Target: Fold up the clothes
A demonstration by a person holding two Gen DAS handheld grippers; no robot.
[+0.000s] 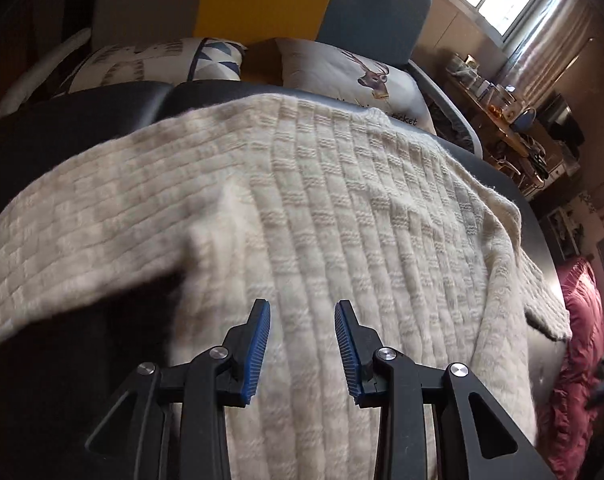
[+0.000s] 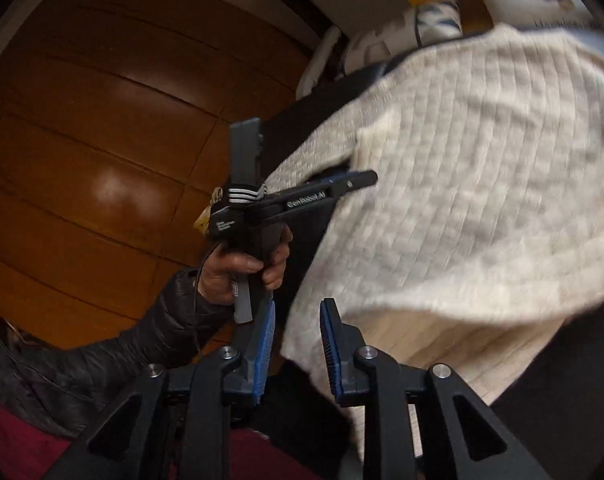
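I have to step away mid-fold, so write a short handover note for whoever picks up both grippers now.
Left gripper: open, empty, above the cream knit sweater.
Right gripper: open, nothing pinched; the sweater's edge lies just past its tips.
The sweater is spread on the dark table; one sleeve points out sideways.
Done: laid out.
Left: fold sleeves in, then fold the body.

Nubby knit sweater, glossy wood floor
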